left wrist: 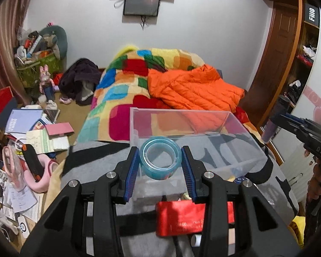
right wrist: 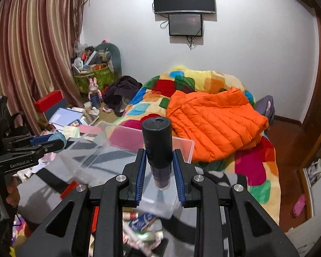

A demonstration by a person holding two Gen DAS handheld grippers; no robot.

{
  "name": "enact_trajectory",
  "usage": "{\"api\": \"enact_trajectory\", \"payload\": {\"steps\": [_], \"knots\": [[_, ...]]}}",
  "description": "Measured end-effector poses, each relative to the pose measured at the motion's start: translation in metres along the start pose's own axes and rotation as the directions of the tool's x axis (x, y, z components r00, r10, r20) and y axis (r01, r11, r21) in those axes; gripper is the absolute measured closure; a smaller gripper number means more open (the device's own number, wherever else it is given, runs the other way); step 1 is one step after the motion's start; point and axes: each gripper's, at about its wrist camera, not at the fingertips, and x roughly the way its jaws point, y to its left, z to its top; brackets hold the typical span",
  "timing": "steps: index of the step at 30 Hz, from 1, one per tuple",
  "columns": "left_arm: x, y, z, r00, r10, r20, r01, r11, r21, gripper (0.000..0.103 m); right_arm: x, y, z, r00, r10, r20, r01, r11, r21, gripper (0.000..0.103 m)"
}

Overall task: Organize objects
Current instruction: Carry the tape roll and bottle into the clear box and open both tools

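My left gripper [left wrist: 160, 161] is shut on a light blue roll of clear tape [left wrist: 159, 158] and holds it above the near end of a clear plastic box [left wrist: 241, 128]. My right gripper [right wrist: 159, 160] is shut on a dark purple bottle with a black cap [right wrist: 157, 141], held upright above the same box [right wrist: 182, 144]. The right gripper also shows at the right edge of the left wrist view [left wrist: 289, 124]. The left gripper with the tape shows at the left of the right wrist view [right wrist: 53, 142]. The box stands on a grey and black cloth [left wrist: 92, 156].
A red packet [left wrist: 177, 218] lies on the cloth below the left gripper. Small items [right wrist: 143, 224] lie below the right gripper. An orange jacket [left wrist: 192, 90] lies on a colourful blanket [left wrist: 117, 94] behind the box. Books and clutter [left wrist: 32, 132] cover the left side.
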Motion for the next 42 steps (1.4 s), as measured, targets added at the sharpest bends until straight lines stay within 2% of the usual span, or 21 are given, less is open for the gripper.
{"api": "enact_trajectory", "payload": {"steps": [10,18,24,27,31,37,42], "knots": [[0.061,-0.003,0.001,0.989,0.034,-0.143,-0.029,0.999,0.038,0.064,0.071,0.021,-0.01,0.985,-0.056,-0.162,0.04,0.994,-0.102,0.08],[0.064,-0.018,-0.007,0.985,0.026,-0.172,-0.011,0.996,0.088,0.064,0.09,0.04,-0.023,0.972,-0.024,-0.232,-0.011,0.989,-0.146,0.08],[0.046,-0.02,-0.008,0.988,0.001,-0.156,0.012,0.997,0.08,0.063,0.081,0.052,-0.024,0.973,0.027,-0.228,-0.062,0.988,-0.145,0.08],[0.028,-0.025,-0.011,0.993,0.008,-0.12,0.004,0.995,0.101,0.056,0.07,0.052,-0.025,0.975,0.048,-0.215,-0.078,0.988,-0.135,0.079],[0.008,-0.03,-0.018,0.997,0.017,-0.069,-0.009,0.993,0.118,0.041,0.049,0.047,-0.027,0.98,0.067,-0.189,-0.088,0.99,-0.107,0.071],[-0.018,-0.037,-0.038,0.999,0.004,-0.049,0.002,0.992,0.125,0.033,0.011,0.039,-0.039,0.989,0.049,-0.136,-0.063,0.993,-0.098,0.06],[-0.023,-0.044,-0.062,0.997,-0.005,-0.073,0.014,0.991,0.132,0.033,-0.009,0.034,-0.061,0.987,0.06,-0.146,-0.071,0.995,-0.071,0.053]]}}
